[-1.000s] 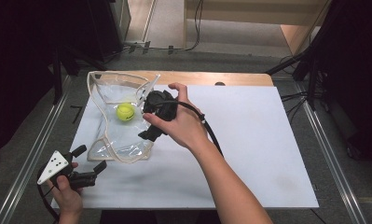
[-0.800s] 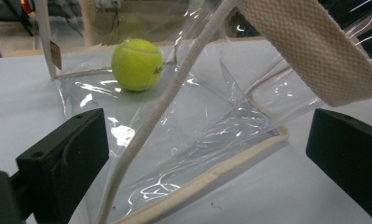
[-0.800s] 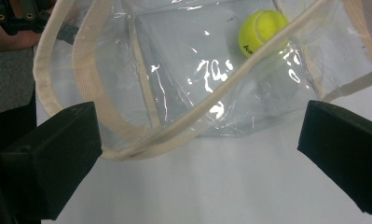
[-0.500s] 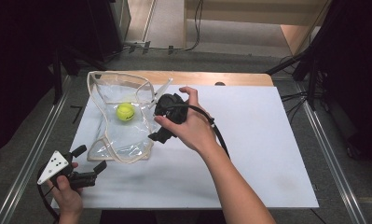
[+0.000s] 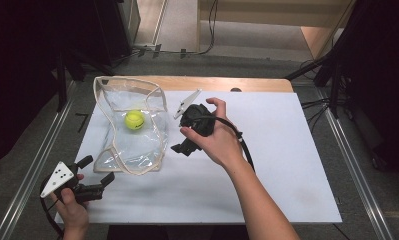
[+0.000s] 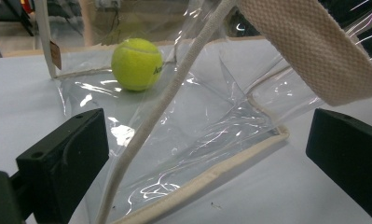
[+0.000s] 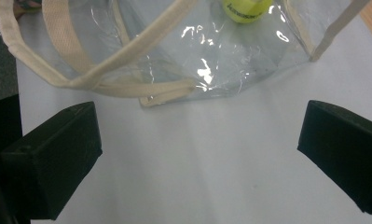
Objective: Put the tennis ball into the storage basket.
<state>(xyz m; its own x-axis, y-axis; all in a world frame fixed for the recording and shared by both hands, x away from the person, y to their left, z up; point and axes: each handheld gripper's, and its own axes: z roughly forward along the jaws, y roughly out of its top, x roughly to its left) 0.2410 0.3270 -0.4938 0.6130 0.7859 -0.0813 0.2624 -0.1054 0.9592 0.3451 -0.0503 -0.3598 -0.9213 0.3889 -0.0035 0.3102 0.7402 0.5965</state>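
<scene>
Dark surroundings frame a white-topped counter [image 5: 267, 165] with a wooden strip along its far edge. From the high view, a clear plastic tote bag with cream fabric trim [image 5: 137, 145] lies slumped on the counter's left part, and a yellow-green tennis ball [image 5: 134, 120] sits inside it, near the middle of the bag. The right gripper [image 5: 183, 147] is held just beside the bag's right edge, apart from it, its jaws spread and holding nothing. The left gripper [image 5: 98, 170] rests low at the near left corner of the counter, close to the bag's near edge, jaws likewise parted and bare.

The left gripper view looks between its two spread black jaws at the bag's near trimmed edge and a broad cream woven strap [image 6: 309, 51] crossing the upper right; the tennis ball [image 6: 137, 64] shows through the clear wall, resting on the bag's floor.

The right gripper view has its jaws wide apart over bare counter, with the bag's cream handles [image 7: 113, 70] and trimmed corner just ahead and the ball [image 7: 245, 9] at the top edge, inside the plastic.

Judging by this, the ball is already in the bag and both grippers have let go; what is left, if anything, seems to be closing, straightening or lifting the bag.
</scene>
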